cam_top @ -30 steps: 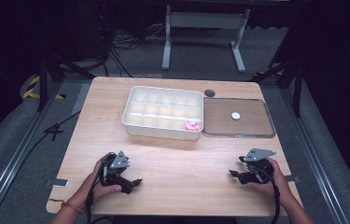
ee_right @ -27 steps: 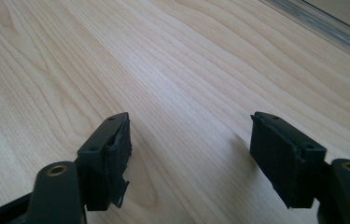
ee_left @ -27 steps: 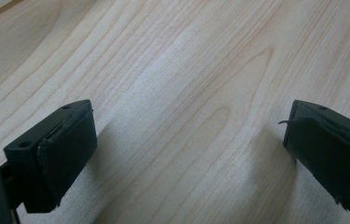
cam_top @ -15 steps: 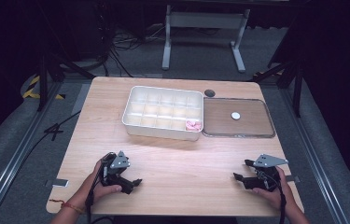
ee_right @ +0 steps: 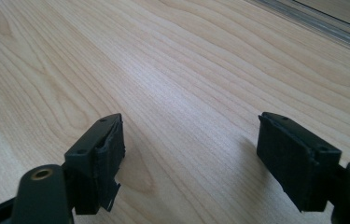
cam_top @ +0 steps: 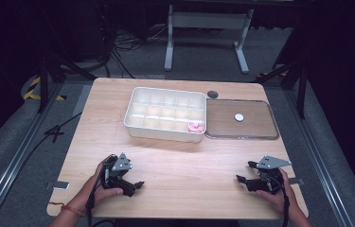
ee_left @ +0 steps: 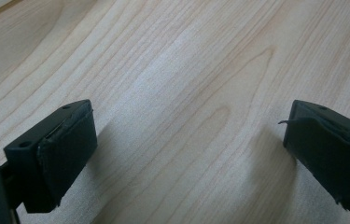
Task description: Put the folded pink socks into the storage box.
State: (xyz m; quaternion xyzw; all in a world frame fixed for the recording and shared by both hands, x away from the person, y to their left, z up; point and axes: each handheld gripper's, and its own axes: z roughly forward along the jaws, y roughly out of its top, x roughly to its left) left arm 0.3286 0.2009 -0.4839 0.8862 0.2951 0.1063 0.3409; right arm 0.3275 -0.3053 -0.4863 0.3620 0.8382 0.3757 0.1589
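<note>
My left gripper (cam_top: pixel 136 187) rests low over the wooden table (cam_top: pixel 189 161) near its front left, held by a hand, jaws pointing right. In the left gripper view the left gripper (ee_left: pixel 186 140) stands open, with bare wood between its pads (ee_left: pixel 65 149). My right gripper (cam_top: pixel 245 172) sits near the front right, jaws pointing left. Its jaws have just been opening. In the right gripper view the right gripper (ee_right: pixel 189 149) is open with nothing between its pads (ee_right: pixel 109 154).
A white compartment box (cam_top: pixel 139 111) stands at the table's back middle, with a small pink thing (cam_top: pixel 196 126) in its near right cell. Right of it lies a flat clear tray (cam_top: pixel 241 136) holding a white disc (cam_top: pixel 239 117). A dark round spot (cam_top: pixel 212 94) lies behind.
The right gripper has shifted a little to the right and toward the front edge, and its jaws stand wider apart. The left gripper has kept still.
</note>
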